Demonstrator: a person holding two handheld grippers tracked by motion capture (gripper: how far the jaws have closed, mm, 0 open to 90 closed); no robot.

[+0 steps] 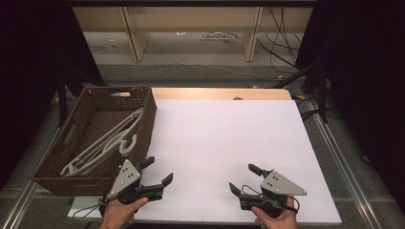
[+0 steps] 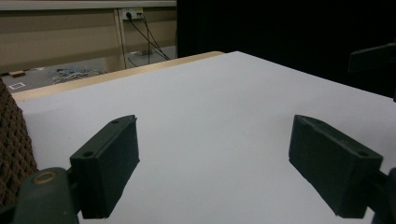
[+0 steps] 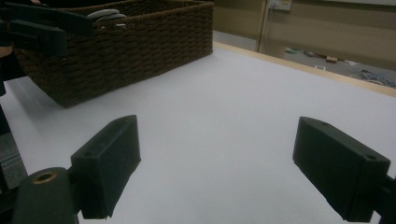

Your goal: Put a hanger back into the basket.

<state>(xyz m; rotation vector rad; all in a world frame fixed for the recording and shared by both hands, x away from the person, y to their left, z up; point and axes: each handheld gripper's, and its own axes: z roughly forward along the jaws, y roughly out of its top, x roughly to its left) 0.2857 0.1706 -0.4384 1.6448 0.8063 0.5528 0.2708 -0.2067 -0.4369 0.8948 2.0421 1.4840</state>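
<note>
A: Basket [image 1: 145,112], brown wicker?
B: Left on the white surface [image 1: 224,143]; white hangers [image 1: 107,143] inside, long axis running near-left to far-right. No legible writing.
A: Grippers?
B: Left gripper [image 1: 158,171] and right gripper [image 1: 243,178]: jaws wide apart, holding nothing.

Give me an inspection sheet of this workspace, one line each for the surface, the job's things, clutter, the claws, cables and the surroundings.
Surface: white sheet over a wooden table, bare in the middle.
Job's things: brown wicker basket at the table's left edge, white plastic hangers lying inside it.
Clutter: nothing seen on the sheet.
Claws: left claw open, held low beside the basket; right claw open, near the front edge; both empty.
Cables: one trails from each claw; black cables on the floor behind the table.
Surroundings: wooden shelving at the back, dark curtains on both sides.
</note>
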